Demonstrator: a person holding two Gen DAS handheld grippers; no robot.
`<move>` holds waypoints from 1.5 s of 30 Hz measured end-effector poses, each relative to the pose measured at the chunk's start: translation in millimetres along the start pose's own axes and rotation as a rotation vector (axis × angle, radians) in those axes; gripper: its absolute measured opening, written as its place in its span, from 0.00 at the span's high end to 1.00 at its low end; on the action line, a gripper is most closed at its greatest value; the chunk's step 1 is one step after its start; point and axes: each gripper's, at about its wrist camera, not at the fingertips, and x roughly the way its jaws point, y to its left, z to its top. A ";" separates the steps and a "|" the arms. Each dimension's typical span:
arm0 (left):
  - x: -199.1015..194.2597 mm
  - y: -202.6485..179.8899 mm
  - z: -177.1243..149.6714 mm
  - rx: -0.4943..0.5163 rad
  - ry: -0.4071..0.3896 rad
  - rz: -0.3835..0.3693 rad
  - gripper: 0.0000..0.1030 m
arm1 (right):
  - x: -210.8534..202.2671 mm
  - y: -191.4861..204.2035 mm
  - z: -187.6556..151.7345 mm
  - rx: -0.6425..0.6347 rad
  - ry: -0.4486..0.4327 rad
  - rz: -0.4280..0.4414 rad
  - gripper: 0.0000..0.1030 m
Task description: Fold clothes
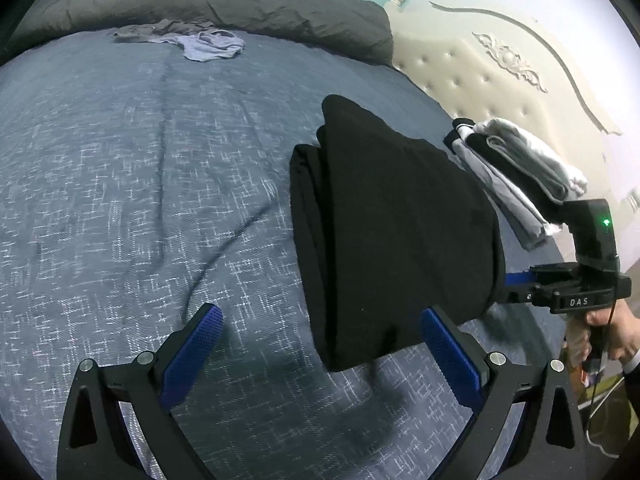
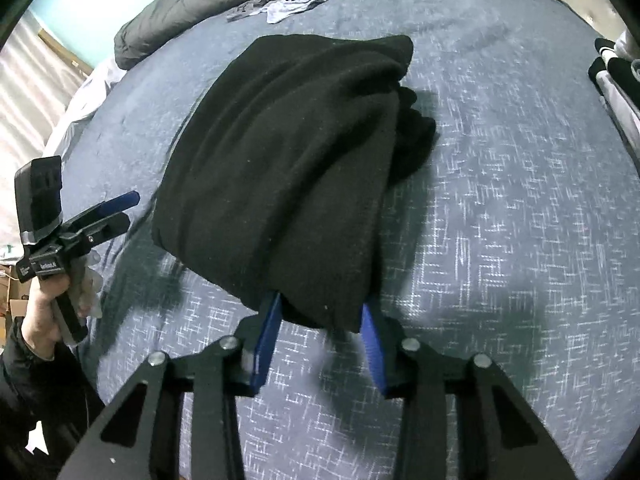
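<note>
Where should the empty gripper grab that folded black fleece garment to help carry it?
The sagging far fold of the folded black fleece garment, approached from its open left side: the right gripper pinches only the near edge, and the open left gripper is beside it.

Left gripper (image 1: 320,344) sits low in frame w/ jaws spread wide, blue pads (image 1: 196,356) bare, nothing between them, hovering over the blue-grey bedspread (image 1: 140,168). Folded black garment (image 1: 392,232) hangs off the bedspread just ahead and to the right, its lower edge near the right-hand pad; shadow beneath it. Right gripper (image 1: 516,280) comes in from the right edge (green light lit on its body), its blue tip disappearing under the garment's edge, a hand (image 1: 616,328) on the handle. Behind it, a stack of folded clothes (image 1: 520,172), black, grey, white. Far side: loose grey-blue clothes (image 1: 188,40) in a heap, near a dark duvet (image 1: 224,4). Cream tufted headboard (image 1: 500,68) at right.
</note>
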 end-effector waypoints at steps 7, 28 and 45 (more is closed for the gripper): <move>9.3 -1.4 -5.8 -0.026 0.019 -0.051 0.02 | 0.2 3.4 -5.0 0.015 -0.010 0.001 0.62; 41.1 8.5 -16.2 -0.087 0.120 -0.033 0.00 | 0.3 -1.9 -7.1 0.024 -0.004 0.009 0.62; 23.1 -2.1 -10.8 -0.034 0.074 -0.104 0.38 | -5.7 -21.2 -10.0 0.089 -0.012 0.073 0.62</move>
